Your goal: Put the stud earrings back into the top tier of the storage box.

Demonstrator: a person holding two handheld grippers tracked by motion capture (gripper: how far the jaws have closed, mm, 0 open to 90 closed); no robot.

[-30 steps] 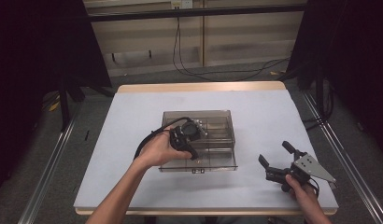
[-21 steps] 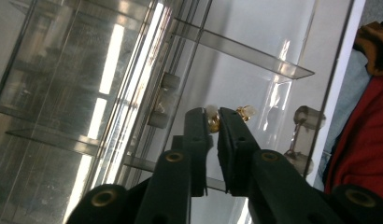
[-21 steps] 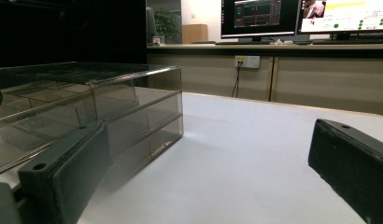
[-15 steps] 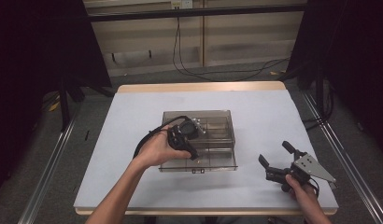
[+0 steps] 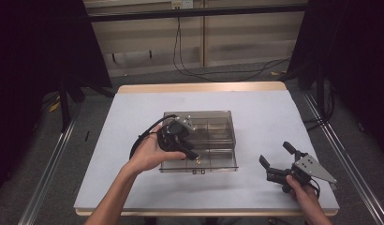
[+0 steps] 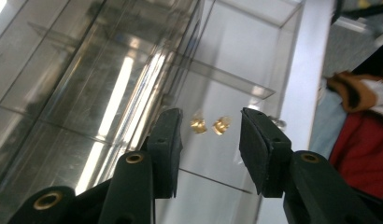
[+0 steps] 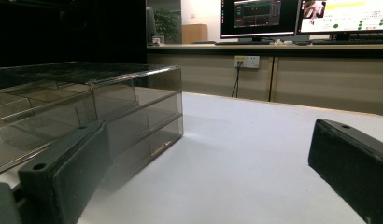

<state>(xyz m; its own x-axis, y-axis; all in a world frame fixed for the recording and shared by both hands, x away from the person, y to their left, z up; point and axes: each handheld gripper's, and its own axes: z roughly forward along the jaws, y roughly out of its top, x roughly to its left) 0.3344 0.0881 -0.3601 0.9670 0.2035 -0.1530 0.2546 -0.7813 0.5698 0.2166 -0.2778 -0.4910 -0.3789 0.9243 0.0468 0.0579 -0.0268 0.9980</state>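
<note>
While held over the box: left tool in the left hand, tilted down into the near-left part of the clear box.
Left tool state: jaws apart, nothing between the pads; in the left gripper view, two small gold pieces seen in the gap, lying on the box floor beyond the tips.
Gold pieces: side by side, close together, in one compartment near a side wall of the box; exact kind too small to tell.
Clear box: smoky transparent plastic, split by thin dividers, standing near the middle of the white surface.
Right tool: held low by the right hand at the near-right corner of the surface, well apart from the box.
Right tool state: jaws wide apart, empty; in the right gripper view, the box corner ahead on the left, bare surface between the pads.
Background: monitors on a far desk.
</note>
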